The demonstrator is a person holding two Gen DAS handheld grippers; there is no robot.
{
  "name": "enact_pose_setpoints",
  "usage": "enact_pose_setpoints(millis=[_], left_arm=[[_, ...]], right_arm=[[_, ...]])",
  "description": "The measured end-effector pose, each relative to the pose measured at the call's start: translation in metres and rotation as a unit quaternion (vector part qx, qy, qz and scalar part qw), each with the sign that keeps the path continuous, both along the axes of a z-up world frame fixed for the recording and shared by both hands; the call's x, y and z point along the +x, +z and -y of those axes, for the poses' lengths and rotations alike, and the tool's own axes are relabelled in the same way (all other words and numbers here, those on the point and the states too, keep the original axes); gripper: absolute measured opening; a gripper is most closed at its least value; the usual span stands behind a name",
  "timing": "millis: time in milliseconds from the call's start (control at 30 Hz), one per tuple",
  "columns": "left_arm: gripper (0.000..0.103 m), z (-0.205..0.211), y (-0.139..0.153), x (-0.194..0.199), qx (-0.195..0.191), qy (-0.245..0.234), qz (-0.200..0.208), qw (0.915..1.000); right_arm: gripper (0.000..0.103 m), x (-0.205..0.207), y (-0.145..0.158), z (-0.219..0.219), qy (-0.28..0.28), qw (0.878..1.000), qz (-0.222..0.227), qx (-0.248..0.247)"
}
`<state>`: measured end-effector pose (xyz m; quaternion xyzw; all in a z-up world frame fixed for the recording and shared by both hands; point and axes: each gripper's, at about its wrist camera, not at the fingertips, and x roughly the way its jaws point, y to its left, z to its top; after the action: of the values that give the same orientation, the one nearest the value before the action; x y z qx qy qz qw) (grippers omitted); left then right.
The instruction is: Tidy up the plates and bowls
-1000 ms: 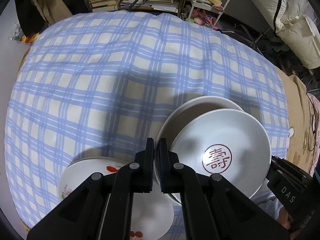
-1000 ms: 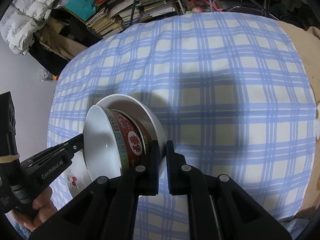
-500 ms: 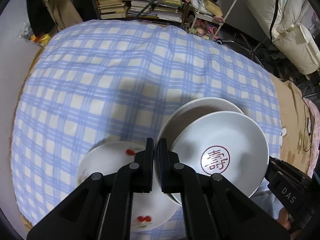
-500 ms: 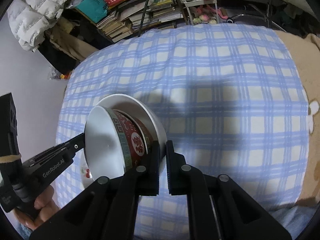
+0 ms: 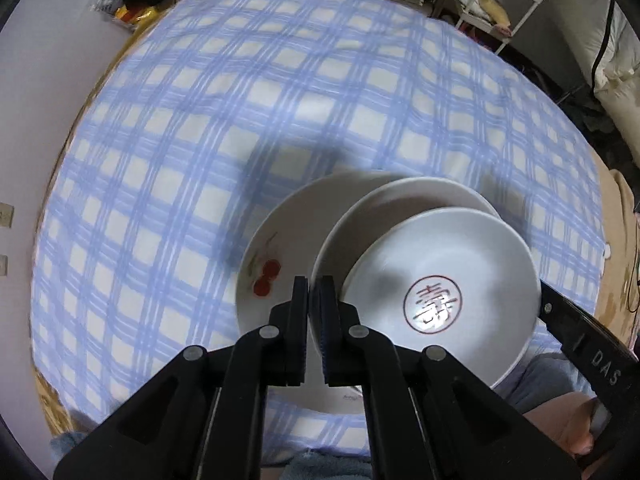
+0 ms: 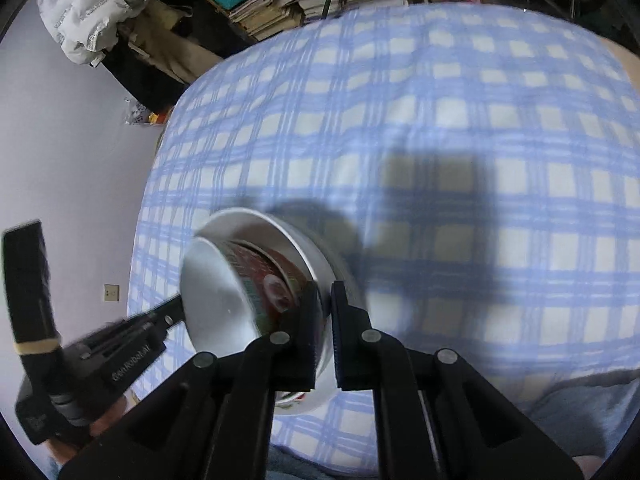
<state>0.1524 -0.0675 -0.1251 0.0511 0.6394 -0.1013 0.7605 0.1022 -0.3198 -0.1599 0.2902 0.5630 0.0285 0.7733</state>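
Left gripper (image 5: 314, 300) pinches white stacked bowls (image 5: 436, 292) over cherry-printed white plate (image 5: 280, 264) (left view only); right gripper (image 6: 325, 304) clamps their opposite rim, red-patterned bowl (image 6: 276, 280) showing there.

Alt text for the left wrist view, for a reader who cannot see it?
The left gripper, jaws shut, pinches the rim of two nested white bowls above a cherry-painted plate on a blue checked tablecloth; the top bowl has a red seal mark.

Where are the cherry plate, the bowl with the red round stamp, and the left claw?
cherry plate (image 5: 276, 248), left wrist view, bare inner surface above the cherries
bowl with the red round stamp (image 5: 472, 256), left wrist view, inside wall
left claw (image 5: 314, 300), left wrist view, between its fingertips
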Motion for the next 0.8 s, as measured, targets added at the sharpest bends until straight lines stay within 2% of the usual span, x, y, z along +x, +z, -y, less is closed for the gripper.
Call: enact_pose_setpoints(millis=[100, 133, 200, 333, 367, 433, 500, 633, 800], left_arm=[[0.003, -0.01, 0.002, -0.004, -0.006, 0.003, 0.006, 1.0], [0.002, -0.012, 0.003, -0.004, -0.013, 0.003, 0.007, 0.9999], [0.002, -0.015, 0.003, -0.005, -0.015, 0.004, 0.007, 0.9998], [0.003, -0.014, 0.005, -0.01, -0.022, 0.0, 0.012, 0.9997], [0.008, -0.013, 0.006, -0.01, -0.018, -0.002, 0.017, 0.9997], [0.01, -0.01, 0.009, -0.015, -0.004, -0.01, 0.034, 0.9993], [0.014, -0.008, 0.014, -0.02, 0.011, -0.02, 0.057, 0.9981], [0.016, -0.009, 0.031, -0.032, 0.05, -0.023, 0.115, 0.9919], [0.024, -0.025, 0.054, -0.047, 0.068, -0.005, 0.158, 0.985]], right_arm=[[0.01, -0.001, -0.001, -0.006, -0.001, 1.0, 0.006, 0.007], [0.005, 0.0, 0.0, -0.006, 0.001, 1.0, 0.012, 0.009], [0.004, 0.003, 0.007, -0.009, 0.002, 0.999, 0.027, 0.037], [0.004, 0.011, 0.017, -0.019, 0.019, 0.999, 0.038, -0.004], [0.003, 0.012, 0.016, -0.016, 0.016, 0.999, 0.036, 0.004], [0.003, 0.01, 0.015, -0.011, 0.006, 0.999, 0.035, 0.0], [0.003, 0.006, 0.022, -0.01, 0.012, 0.998, 0.048, -0.028], [0.003, -0.005, 0.039, -0.003, 0.019, 0.996, 0.072, -0.039], [0.007, -0.021, 0.061, -0.006, 0.045, 0.988, 0.106, -0.105]])
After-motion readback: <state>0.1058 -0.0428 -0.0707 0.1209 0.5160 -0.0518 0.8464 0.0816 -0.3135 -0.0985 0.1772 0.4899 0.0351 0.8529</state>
